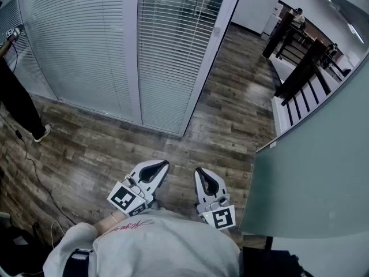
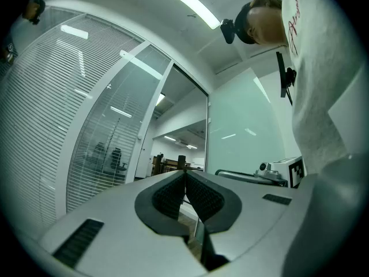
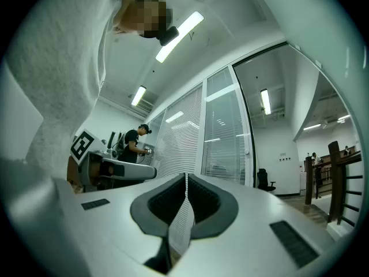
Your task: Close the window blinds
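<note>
Standing well back from the blinds (image 1: 173, 51), you hold the left gripper (image 1: 157, 167) and right gripper (image 1: 202, 175) by your waist, jaws pressed together on both, gripping nothing. Task looks unstarted: right panel's slats let the room behind show through, nothing reached yet.
</note>
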`<action>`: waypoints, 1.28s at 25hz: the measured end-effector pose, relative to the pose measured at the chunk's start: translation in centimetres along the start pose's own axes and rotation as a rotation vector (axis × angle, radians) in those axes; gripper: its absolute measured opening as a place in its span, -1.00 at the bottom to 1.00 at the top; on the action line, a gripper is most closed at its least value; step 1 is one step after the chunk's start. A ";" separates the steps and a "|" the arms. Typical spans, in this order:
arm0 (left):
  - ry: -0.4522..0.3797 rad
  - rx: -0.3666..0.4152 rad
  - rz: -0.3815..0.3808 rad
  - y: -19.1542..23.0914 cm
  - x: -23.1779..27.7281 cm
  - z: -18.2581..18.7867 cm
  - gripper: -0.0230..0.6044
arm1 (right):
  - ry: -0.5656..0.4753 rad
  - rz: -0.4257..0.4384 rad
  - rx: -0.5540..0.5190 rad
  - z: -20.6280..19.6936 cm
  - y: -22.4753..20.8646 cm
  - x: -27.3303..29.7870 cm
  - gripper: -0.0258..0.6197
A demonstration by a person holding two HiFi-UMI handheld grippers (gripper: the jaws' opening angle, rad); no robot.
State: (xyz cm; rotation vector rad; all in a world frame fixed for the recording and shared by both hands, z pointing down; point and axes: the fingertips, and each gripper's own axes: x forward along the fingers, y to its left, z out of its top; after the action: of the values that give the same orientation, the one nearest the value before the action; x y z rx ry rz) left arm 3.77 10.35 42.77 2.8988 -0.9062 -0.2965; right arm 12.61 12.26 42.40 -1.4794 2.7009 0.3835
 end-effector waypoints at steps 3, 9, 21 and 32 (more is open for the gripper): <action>-0.001 -0.003 -0.008 -0.5 -0.2 0.0 -0.87 | -0.004 -0.010 0.006 0.1 0.1 -0.4 -0.84; -0.004 -0.006 -0.026 -1.2 0.0 0.2 -0.87 | 0.008 -0.022 0.012 -0.1 0.1 -0.7 -0.84; 0.009 -0.068 -0.004 -1.1 -1.0 -0.7 -0.87 | 0.013 -0.059 0.080 -1.3 -0.7 -0.5 -0.84; 0.015 -0.079 -0.045 2.7 3.6 -1.0 -0.87 | 0.055 -0.098 0.046 -3.5 -4.2 2.4 -0.83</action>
State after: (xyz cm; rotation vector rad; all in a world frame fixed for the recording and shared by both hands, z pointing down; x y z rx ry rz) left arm 5.38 6.06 43.59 2.8485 -0.8086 -0.3060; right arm 15.10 7.26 44.55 -1.6258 2.6449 0.2789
